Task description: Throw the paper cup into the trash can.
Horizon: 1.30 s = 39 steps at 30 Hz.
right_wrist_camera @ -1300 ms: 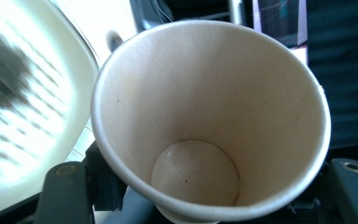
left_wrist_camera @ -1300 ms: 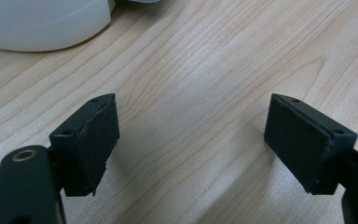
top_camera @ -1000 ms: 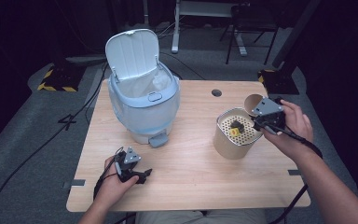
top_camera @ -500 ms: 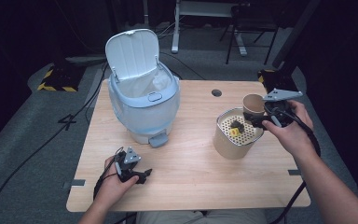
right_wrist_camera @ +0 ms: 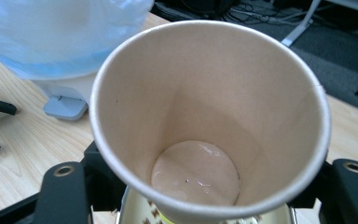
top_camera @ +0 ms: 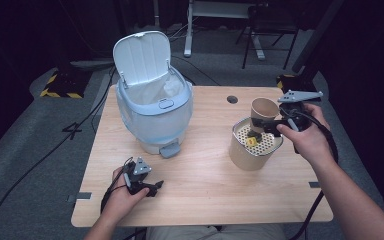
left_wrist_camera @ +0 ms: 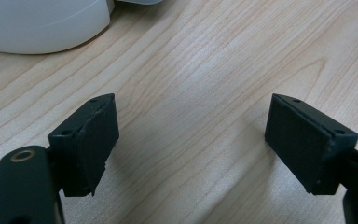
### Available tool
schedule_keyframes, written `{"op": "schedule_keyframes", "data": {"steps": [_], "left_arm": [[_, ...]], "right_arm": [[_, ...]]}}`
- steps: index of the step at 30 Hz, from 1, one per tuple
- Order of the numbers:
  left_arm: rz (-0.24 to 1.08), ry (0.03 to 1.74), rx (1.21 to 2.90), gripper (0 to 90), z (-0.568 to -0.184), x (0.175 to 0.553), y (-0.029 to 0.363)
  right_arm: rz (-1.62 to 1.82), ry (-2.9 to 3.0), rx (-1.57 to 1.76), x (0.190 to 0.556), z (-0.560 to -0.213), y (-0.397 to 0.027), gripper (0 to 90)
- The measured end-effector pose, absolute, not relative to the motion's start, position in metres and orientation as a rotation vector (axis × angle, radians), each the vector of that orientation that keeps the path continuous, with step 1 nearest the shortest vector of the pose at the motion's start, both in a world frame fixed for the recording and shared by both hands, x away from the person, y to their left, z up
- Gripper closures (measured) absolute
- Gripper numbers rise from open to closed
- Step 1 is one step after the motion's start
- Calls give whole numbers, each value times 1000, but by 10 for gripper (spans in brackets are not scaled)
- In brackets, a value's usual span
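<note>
My right gripper is shut on a brown paper cup, holding it by its lower part over a round tan container. The container has a perforated strainer top, and a small yellow piece lies in the strainer. The cup tilts its mouth towards my hand, and only a wet film shows at its bottom. My right gripper has a jaw on each side of the cup. My left gripper rests open on the wooden table near its front left edge. Nothing is between the jaws of my left gripper.
A light blue pedal bin with its white lid raised stands at the back left of the table; its foot pedal faces me. A cable hole is near the table's far edge. Dark floor, cables and chair legs surround the table.
My right hand has rolled, so its grey plate has turned from facing up to nearly edge on, and it has shifted slightly right with the cup. The left hand has not moved.
</note>
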<state>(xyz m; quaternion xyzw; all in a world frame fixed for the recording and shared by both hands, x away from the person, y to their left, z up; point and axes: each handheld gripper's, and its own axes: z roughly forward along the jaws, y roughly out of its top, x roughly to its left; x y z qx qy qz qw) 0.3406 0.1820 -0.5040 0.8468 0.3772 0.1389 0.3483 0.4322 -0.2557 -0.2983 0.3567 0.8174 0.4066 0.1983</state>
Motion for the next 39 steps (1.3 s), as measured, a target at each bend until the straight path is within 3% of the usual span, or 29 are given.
{"op": "schedule_keyframes", "data": {"steps": [22,39], "left_arm": [[359,984,2194,183,-504,341,182],[366,984,2196,183,-504,341,182]], "right_arm": [[1223,2344,855,470,-247,-171,310],[1217,2330,848,483,-231,-105,308]]}}
